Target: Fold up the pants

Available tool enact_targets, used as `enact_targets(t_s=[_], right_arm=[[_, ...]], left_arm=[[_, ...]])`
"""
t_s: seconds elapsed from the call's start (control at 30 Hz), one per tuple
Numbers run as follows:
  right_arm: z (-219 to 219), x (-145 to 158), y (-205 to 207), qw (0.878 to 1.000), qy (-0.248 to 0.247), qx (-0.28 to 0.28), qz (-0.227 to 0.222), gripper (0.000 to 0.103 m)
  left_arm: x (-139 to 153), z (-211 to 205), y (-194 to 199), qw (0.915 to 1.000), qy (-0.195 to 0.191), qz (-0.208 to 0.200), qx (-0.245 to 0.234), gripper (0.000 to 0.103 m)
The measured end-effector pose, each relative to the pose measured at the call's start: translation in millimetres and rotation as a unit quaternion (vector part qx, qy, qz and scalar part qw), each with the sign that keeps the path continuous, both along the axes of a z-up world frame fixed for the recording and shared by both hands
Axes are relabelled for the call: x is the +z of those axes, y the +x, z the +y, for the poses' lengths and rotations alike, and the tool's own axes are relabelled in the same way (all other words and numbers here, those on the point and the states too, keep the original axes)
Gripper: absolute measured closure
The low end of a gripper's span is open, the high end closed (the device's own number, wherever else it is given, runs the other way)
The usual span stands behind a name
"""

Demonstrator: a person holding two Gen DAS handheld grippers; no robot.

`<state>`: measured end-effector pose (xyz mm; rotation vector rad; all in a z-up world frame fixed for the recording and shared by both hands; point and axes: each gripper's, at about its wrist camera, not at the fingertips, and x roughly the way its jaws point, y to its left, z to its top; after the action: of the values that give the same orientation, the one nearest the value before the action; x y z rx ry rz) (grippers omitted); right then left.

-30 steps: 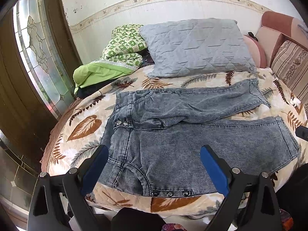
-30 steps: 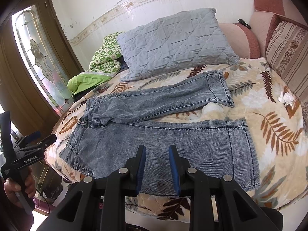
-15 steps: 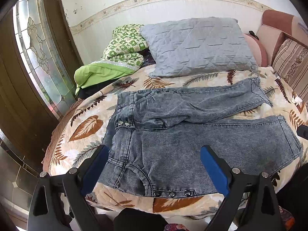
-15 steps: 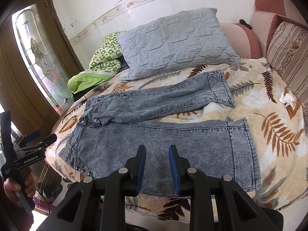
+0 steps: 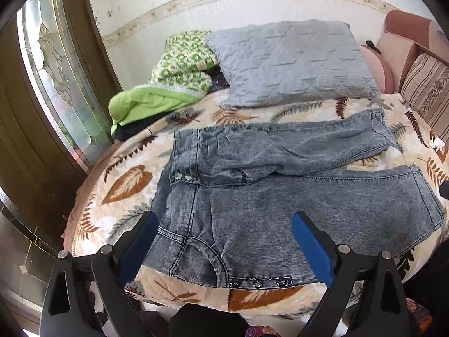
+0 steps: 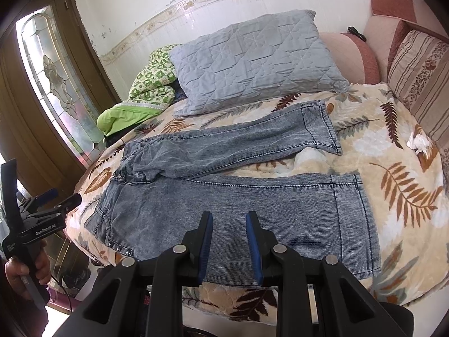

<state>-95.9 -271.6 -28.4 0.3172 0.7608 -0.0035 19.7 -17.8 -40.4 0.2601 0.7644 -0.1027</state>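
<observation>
Faded, ribbed denim pants (image 5: 280,207) lay flat on a plush leaf-print bed (image 5: 123,185). The left gripper (image 5: 224,241) was spread wide. The right gripper (image 6: 228,245) stood narrowly parted, pinching nothing

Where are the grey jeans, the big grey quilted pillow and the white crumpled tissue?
Grey acid-wash jeans (image 6: 252,213): right wrist view, on the near leg.
Big grey quilted pillow (image 6: 252,59): right wrist view, on its middle.
White crumpled tissue (image 6: 419,141): right wrist view, on its centre, at the bed's right side.

The left gripper (image 5: 221,236) is hanging tilted downward with its jaws spread wide, a hand (image 6: 26,269) gripping its handle. The right gripper (image 6: 228,241) is tilting downward too, jaws narrowly apart, clasping nothing.
</observation>
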Motion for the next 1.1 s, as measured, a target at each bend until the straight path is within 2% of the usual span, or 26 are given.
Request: enact_targets(t_s=[0.17, 0.33, 0.37, 0.47, 0.53, 0.6, 0.73, 0.9, 1.0, 1.07, 1.1], right_arm=[[-27.1, 6.5, 11.6, 0.999, 0.017, -0.028, -0.007, 0.076], [-79.5, 18.1, 37.2, 0.995, 0.059, -0.079, -0.017, 0.075], [-87.0, 19.5, 43.8, 0.994, 0.063, -0.085, -0.016, 0.069], [-117.4, 22.4, 67.3, 0.988, 0.097, -0.115, -0.031, 0.029], [-134.0, 22.5, 89.5, 0.984, 0.116, -0.128, -0.035, 0.028], [-145.6, 19.5, 119.7, 0.983, 0.127, -0.133, -0.020, 0.028], [-166.7, 2.3, 179.5, 0.975, 0.166, -0.150, 0.013, 0.028], [-193.0, -33.1, 236.9, 0.953, 0.238, -0.182, 0.050, 0.028], [-197.6, -50.0, 257.8, 0.947, 0.248, -0.190, 0.071, 0.028], [-195.8, -55.3, 266.6, 0.949, 0.241, -0.189, 0.079, 0.028], [-195.1, -56.4, 270.0, 0.950, 0.236, -0.189, 0.081, 0.028]], left_arm=[[-11.4, 13.0, 27.0, 0.9997, -0.005, 0.025, 0.007, 0.007], [-18.8, 37.3, 74.1, 0.9977, -0.023, 0.058, 0.025, 0.007], [-19.4, 43.3, 88.5, 0.9971, -0.027, 0.065, 0.032, 0.007], [-21.9, 54.4, 123.5, 0.9957, -0.031, 0.074, 0.046, 0.007], [-25.1, 61.9, 155.5, 0.9942, -0.034, 0.086, 0.055, 0.007], [-30.4, 67.6, 184.3, 0.9922, -0.038, 0.100, 0.063, 0.007], [-43.7, 82.2, 246.1, 0.9831, -0.064, 0.147, 0.089, 0.007], [-57.1, 103.1, 311.2, 0.9635, -0.113, 0.200, 0.137, 0.007], [-64.0, 108.3, 339.3, 0.9538, -0.132, 0.219, 0.157, 0.007], [-69.8, 108.6, 356.3, 0.9465, -0.145, 0.234, 0.168, 0.007], [-75.8, 107.6, 365.9, 0.9401, -0.156, 0.251, 0.170, 0.007]])
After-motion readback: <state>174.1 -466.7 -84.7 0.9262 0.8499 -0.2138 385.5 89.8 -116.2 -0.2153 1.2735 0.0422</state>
